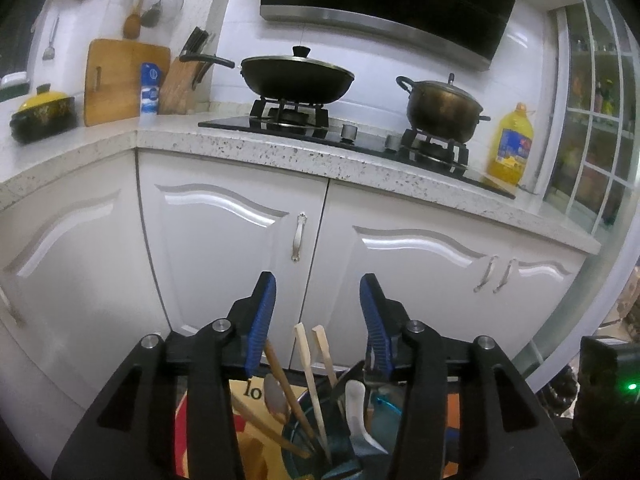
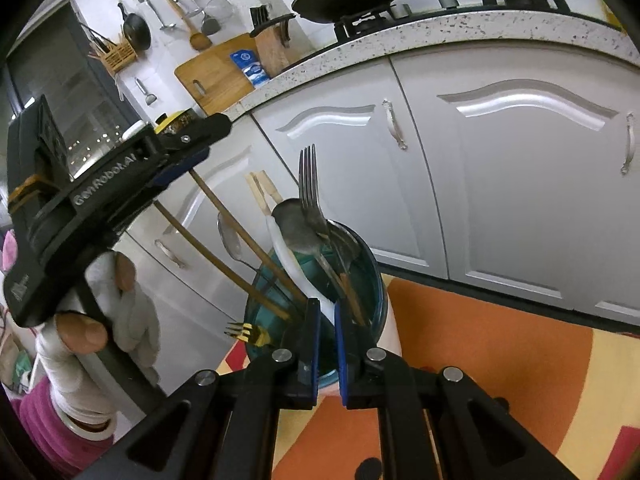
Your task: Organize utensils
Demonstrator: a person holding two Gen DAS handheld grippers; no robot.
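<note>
A teal utensil holder (image 2: 376,280) stands on an orange and yellow cloth (image 2: 480,360). It holds wooden chopsticks (image 2: 224,216), metal spoons (image 2: 296,228), a metal fork (image 2: 310,188) and a white spoon (image 2: 288,260). My right gripper (image 2: 326,312) is shut on the white spoon's lower end at the holder's near rim. My left gripper (image 1: 318,296) is open and empty above the holder (image 1: 300,440); it also shows in the right wrist view (image 2: 192,148), up left. A yellow-handled fork (image 2: 248,334) lies beside the holder.
White cabinet doors (image 1: 224,240) and a speckled countertop (image 1: 280,152) stand behind. On the counter are a stove with a black wok (image 1: 296,78), a brown pot (image 1: 442,106), a yellow oil bottle (image 1: 510,146), a knife block (image 1: 180,84) and a cutting board (image 1: 116,80).
</note>
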